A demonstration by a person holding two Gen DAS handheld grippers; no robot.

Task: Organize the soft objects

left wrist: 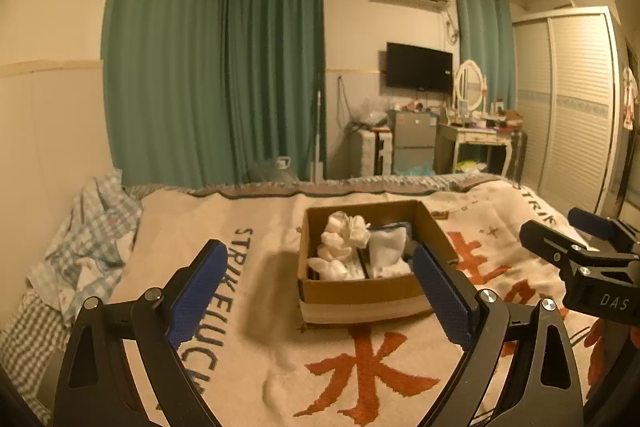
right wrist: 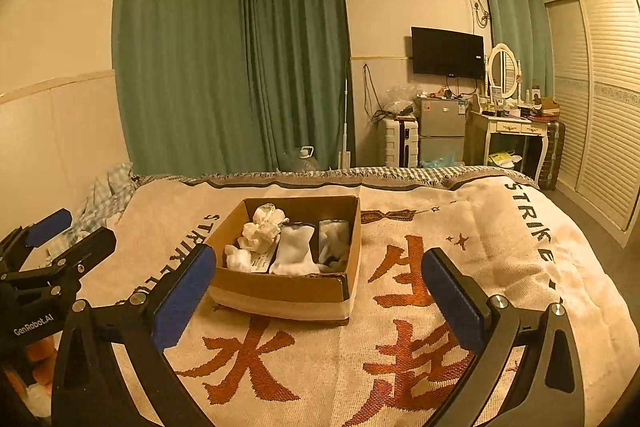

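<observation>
Both grippers, left (left wrist: 320, 287) and right (right wrist: 316, 291), gape wide, holding nothing, above the blanket (right wrist: 460, 219). Socks (right wrist: 294, 251) fill the box (right wrist: 280, 289) mid-bed.

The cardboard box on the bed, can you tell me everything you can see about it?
The cardboard box is brown, open at the top, with no lid showing and a pale band along its lower front. It sits flat on the patterned blanket covering the bed. Inside lie soft white things: a crumpled white bundle at the back left and flatter white socks with dark trim beside it. The left gripper and right gripper are both open and empty, not touching it.
</observation>
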